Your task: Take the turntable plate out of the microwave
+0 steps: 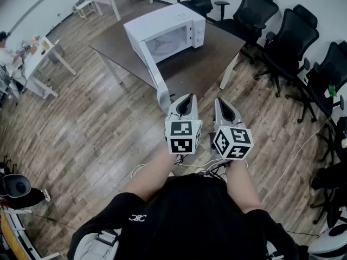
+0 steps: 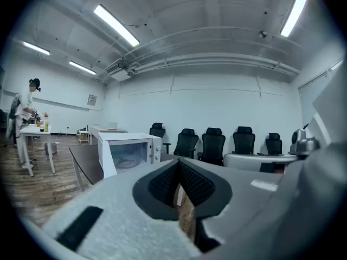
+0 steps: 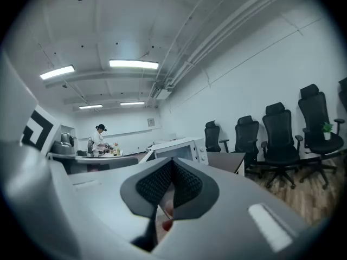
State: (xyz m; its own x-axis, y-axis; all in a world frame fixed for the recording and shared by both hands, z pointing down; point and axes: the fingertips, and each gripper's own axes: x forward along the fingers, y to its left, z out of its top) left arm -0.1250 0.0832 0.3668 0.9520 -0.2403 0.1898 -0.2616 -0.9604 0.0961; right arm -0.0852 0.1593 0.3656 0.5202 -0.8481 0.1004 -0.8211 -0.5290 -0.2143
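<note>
A white microwave [image 1: 184, 26] stands on a dark brown table [image 1: 209, 56], its door [image 1: 153, 69] swung open toward me. Inside it lies the glass turntable plate [image 1: 162, 44]. I hold both grippers side by side over the wooden floor, short of the table's near corner and apart from the microwave. The left gripper [image 1: 187, 97] is shut with nothing in it, and the right gripper [image 1: 221, 103] is shut and empty too. In the left gripper view the microwave [image 2: 128, 149] is ahead to the left, beyond the shut left gripper [image 2: 178, 166]. In the right gripper view the microwave [image 3: 178, 147] lies straight ahead, past the shut right gripper [image 3: 172, 167].
Several black office chairs [image 1: 287, 39] line the right side and the back wall. White desks [image 1: 40, 58] stand at the left, with a person [image 1: 6, 50] beside them. White cables [image 1: 293, 161] trail over the wooden floor near my feet.
</note>
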